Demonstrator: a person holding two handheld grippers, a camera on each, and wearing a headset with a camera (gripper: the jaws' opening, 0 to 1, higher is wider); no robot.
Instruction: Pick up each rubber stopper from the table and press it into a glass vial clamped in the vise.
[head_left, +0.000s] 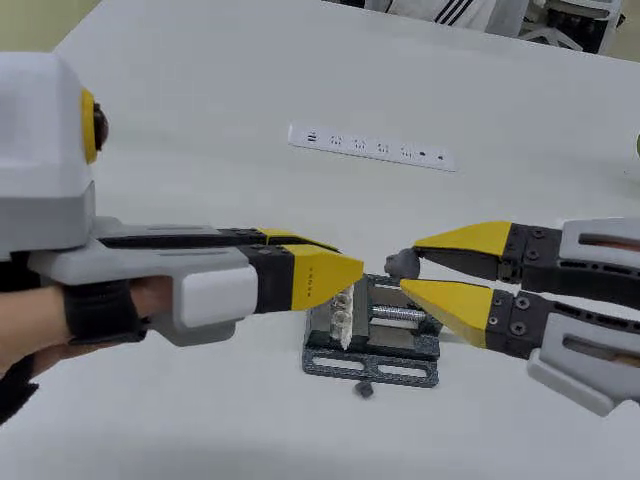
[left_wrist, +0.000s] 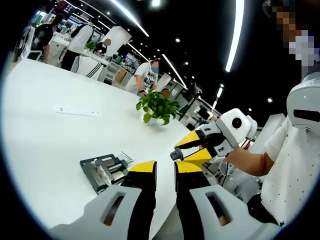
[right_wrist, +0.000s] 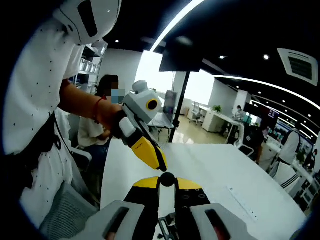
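A small grey vise (head_left: 400, 352) sits on the white table (head_left: 200, 150), with clear glass vials (head_left: 342, 316) clamped upright at its left end. My right gripper (head_left: 408, 266) hovers just above and right of the vise, shut on a dark grey rubber stopper (head_left: 403, 264). In the right gripper view the stopper (right_wrist: 167, 178) is pinched between the yellow tips of that gripper (right_wrist: 167, 181). My left gripper (head_left: 348, 258) comes in from the left, tips just above the vials, jaws a narrow gap apart and holding nothing. The left gripper view has the vise (left_wrist: 107, 170) left of the left gripper (left_wrist: 165, 166).
A white power strip (head_left: 370, 147) lies on the table beyond the vise. A potted green plant (left_wrist: 157, 107) stands at the table's far side. Several people and desks are in the room behind. Bare tabletop surrounds the vise.
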